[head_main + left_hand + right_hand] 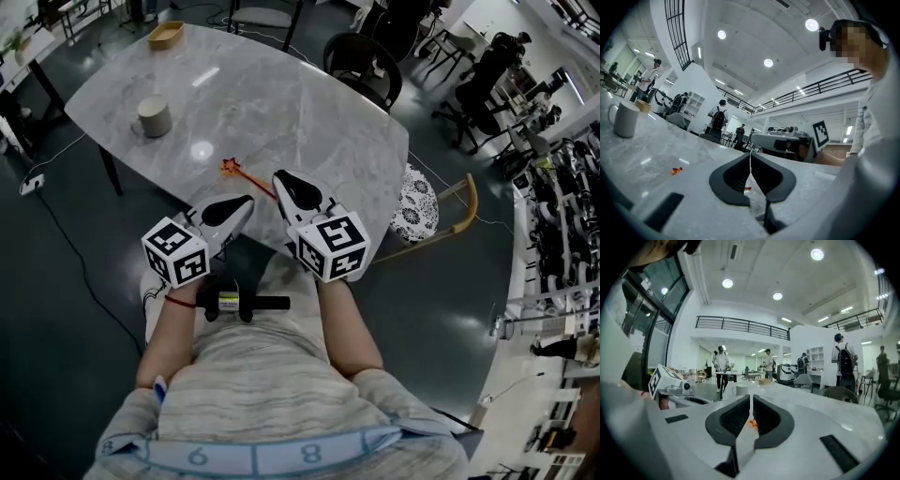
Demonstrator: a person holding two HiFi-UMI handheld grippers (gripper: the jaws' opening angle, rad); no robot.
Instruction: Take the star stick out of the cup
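Observation:
The star stick [242, 174], an orange star on a thin red rod, lies flat on the marble table [281, 103] near its front edge, outside the cup. The grey cup [153, 115] stands upright far off at the back left. My left gripper [246, 202] rests shut at the table's edge, just short of the stick. My right gripper [281, 178] is shut too, its tip beside the rod's near end. The left gripper view shows the star [676, 171] left of the closed left gripper [750, 154] and the cup [626, 119]. An orange bit [752, 423] shows below the closed right gripper [751, 397].
A shallow wooden basket [166, 35] sits at the table's far edge. A dark chair [363, 66] stands behind the table and a patterned stool [413, 206] to its right. Several people stand in the room beyond.

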